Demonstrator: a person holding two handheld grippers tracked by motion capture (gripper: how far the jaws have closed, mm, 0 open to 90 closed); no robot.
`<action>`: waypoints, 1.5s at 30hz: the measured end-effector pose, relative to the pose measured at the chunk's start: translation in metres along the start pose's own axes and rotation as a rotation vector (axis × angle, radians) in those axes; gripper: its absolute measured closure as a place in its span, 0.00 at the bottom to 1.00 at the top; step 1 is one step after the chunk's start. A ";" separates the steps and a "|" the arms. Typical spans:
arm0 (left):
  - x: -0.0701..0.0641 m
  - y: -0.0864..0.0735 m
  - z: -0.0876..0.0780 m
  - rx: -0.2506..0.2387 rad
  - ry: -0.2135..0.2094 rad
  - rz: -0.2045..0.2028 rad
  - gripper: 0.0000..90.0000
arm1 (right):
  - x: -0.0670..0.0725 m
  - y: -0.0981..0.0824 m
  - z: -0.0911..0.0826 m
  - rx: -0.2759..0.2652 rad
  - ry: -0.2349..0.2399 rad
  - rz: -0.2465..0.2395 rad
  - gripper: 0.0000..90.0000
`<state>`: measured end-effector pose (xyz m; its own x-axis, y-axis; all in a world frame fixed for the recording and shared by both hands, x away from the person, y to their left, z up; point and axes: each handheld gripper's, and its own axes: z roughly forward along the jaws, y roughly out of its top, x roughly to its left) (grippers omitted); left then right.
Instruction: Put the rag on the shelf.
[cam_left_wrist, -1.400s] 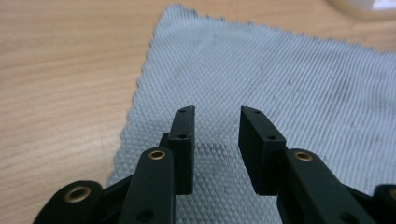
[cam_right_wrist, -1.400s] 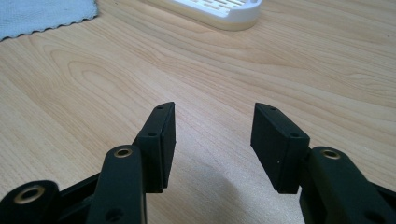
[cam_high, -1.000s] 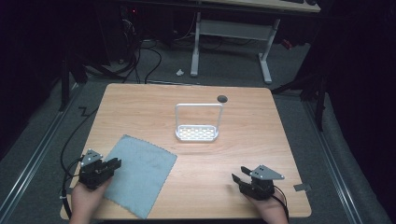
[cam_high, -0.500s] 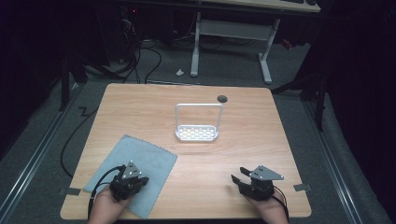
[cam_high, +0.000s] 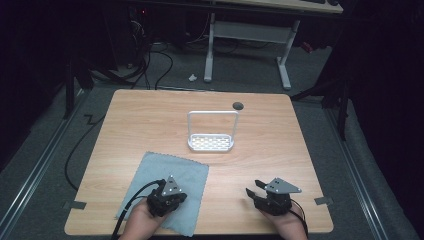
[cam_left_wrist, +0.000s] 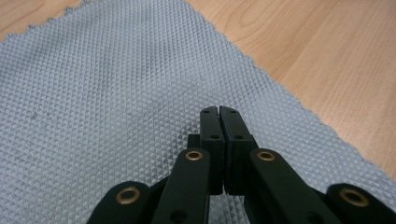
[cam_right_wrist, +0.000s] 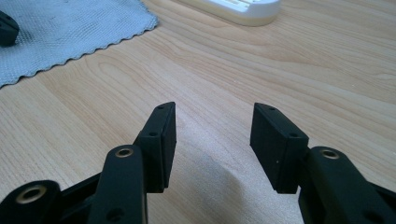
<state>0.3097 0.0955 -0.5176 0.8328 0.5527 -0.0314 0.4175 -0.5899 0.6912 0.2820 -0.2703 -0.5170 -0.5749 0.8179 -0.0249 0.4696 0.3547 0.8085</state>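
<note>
Your left gripper (cam_left_wrist: 219, 112) has its fingers pressed together, pad against pad with nothing between them, the tips poised over the grey cloth (cam_left_wrist: 116, 93). In the left gripper view the cloth's waffle weave lies flat beneath the fingers, and its scalloped right edge runs diagonally across bare wood. From the high view, that left gripper (cam_high: 167, 197) sits over the near part of the cloth (cam_high: 172, 175), which lies on the near left of the desk (cam_high: 280, 150).

Your right gripper (cam_right_wrist: 212, 140) holds its fingers well apart, with empty desk wood between them. The high view puts the right gripper (cam_high: 257, 192) at the near right, well apart from the cloth.

Farther off, near the desk's middle, stands a white rack (cam_high: 211, 142) with a perforated base and an upright hoop frame; a dark round hole (cam_high: 238, 105) lies just beyond it. Nothing stands between either gripper and the cloth.

The right gripper view catches the cloth's corner (cam_right_wrist: 70, 28) at its upper left and the rack's base (cam_right_wrist: 238, 9) at the top; the hoop frame appears in the high view.
</note>
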 end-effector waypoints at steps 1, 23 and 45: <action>0.000 0.000 0.000 0.000 0.000 0.000 0.98 | 0.000 0.000 0.000 0.000 0.000 0.000 0.57; 0.068 -0.053 -0.050 0.035 0.145 -0.200 1.00 | 0.005 0.004 0.006 -0.001 0.032 -0.014 0.61; 0.027 -0.039 -0.033 -0.023 0.100 -0.134 0.87 | 0.057 0.031 0.047 0.096 0.191 -0.163 1.00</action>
<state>0.3044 0.1524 -0.5216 0.7291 0.6823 -0.0533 0.5136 -0.4939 0.7016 0.2947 -0.1913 -0.5210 -0.7602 0.6489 -0.0315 0.4161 0.5236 0.7434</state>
